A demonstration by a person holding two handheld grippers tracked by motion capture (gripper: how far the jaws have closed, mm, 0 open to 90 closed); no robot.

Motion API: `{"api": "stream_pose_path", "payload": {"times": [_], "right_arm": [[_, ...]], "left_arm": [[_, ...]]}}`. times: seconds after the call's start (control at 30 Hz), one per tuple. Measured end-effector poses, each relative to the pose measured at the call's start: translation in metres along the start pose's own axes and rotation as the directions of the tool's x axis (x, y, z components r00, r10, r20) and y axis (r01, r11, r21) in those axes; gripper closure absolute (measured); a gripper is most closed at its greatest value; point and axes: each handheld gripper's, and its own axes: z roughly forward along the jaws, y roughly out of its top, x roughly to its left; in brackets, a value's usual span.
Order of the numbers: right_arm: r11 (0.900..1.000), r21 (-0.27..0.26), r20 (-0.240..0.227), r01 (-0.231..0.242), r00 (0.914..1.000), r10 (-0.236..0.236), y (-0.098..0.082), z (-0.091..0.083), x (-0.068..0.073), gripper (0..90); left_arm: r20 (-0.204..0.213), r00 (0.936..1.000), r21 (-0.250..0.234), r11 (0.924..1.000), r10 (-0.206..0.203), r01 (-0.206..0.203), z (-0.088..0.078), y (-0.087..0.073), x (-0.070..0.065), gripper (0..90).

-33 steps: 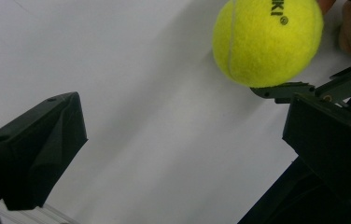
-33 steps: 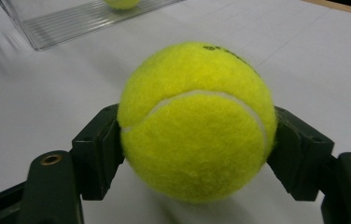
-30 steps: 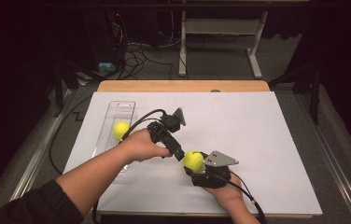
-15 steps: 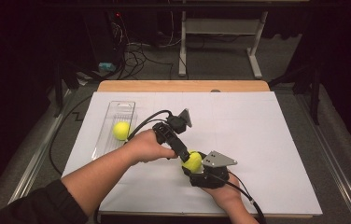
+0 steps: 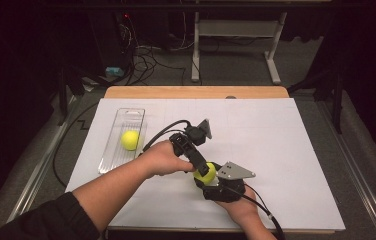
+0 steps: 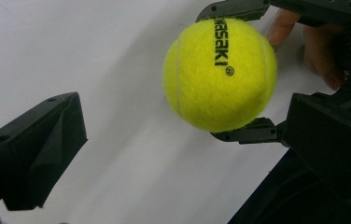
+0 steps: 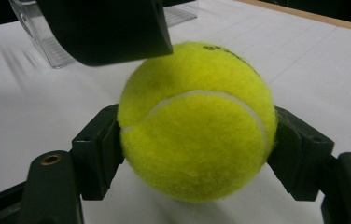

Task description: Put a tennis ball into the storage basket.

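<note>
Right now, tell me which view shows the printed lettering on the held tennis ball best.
The left gripper view: the tennis ball faces it, black lettering sharp. The right gripper view catches the lettering's edge atop the ball; the high view shows the ball too small to read.

- The right gripper (image 5: 207,176) clamps a yellow tennis ball (image 5: 205,172) low over the white table sheet (image 5: 276,150).
- The left gripper (image 5: 199,169) reaches down onto that ball from the upper left (its cable loops behind).
- A second tennis ball (image 5: 130,140) lies in the clear tray (image 5: 113,155), well apart.
</note>
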Motion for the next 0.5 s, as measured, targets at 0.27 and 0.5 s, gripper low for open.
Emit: {"api": "stream_pose_path", "payload": {"times": [0.27,0.5], "right_arm": [[1.000,-0.019,-0.004,-0.010,0.9999,0.010,0.001,0.000,0.002,27.1],[1.000,-0.027,-0.011,-0.010,0.9999,0.010,0.002,-0.001,0.003,27.1]], "left_arm": [[0.011,0.9999,-0.001,1.0000,0.005,-0.005,0.005,0.002,-0.002,0.7],[0.027,0.9996,0.009,0.9999,0.008,-0.008,0.011,0.004,-0.002,1.5]]}}
